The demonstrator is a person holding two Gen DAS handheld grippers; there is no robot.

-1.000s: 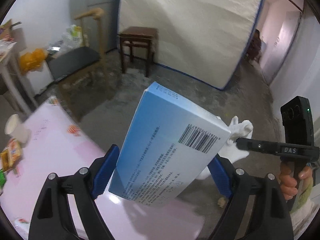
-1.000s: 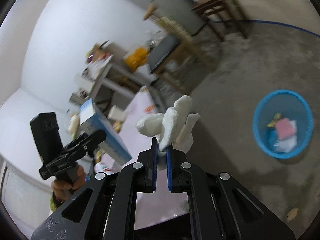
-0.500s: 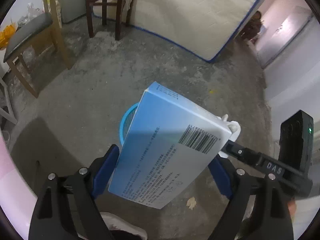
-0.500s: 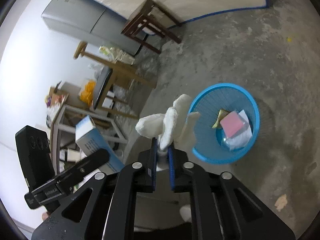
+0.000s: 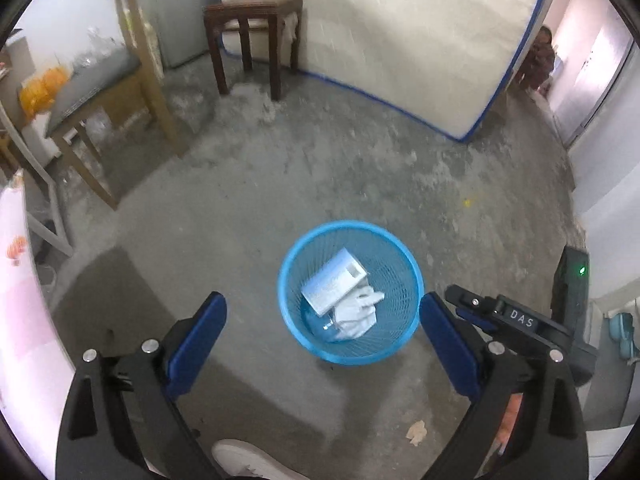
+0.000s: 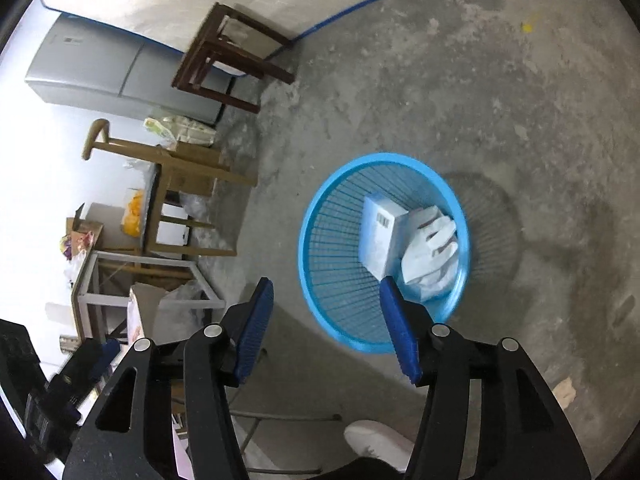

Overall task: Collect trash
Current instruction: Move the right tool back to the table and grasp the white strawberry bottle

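- Both bits of trash are in the bin (image 5: 404, 344) now, a round blue mesh one standing on the bare concrete floor (image 5: 248, 208).
- The box (image 5: 334, 281) is pale blue and white with a barcode near one end, lying tilted against the bin's wall.
- The glove (image 5: 356, 312) is white and crumpled, touching the box, fingers splayed.
- Left tongs (image 5: 322, 346) are spread wide above the bin with nothing between the blue pads; they've just opened a bit more.
- Right tongs (image 6: 326, 328) have just been opening too, released and empty.
- A white shoe (image 6: 376, 442) pokes in at the bottom, near the bin.
- A scrap (image 5: 416, 432) lies on the floor just beside it.
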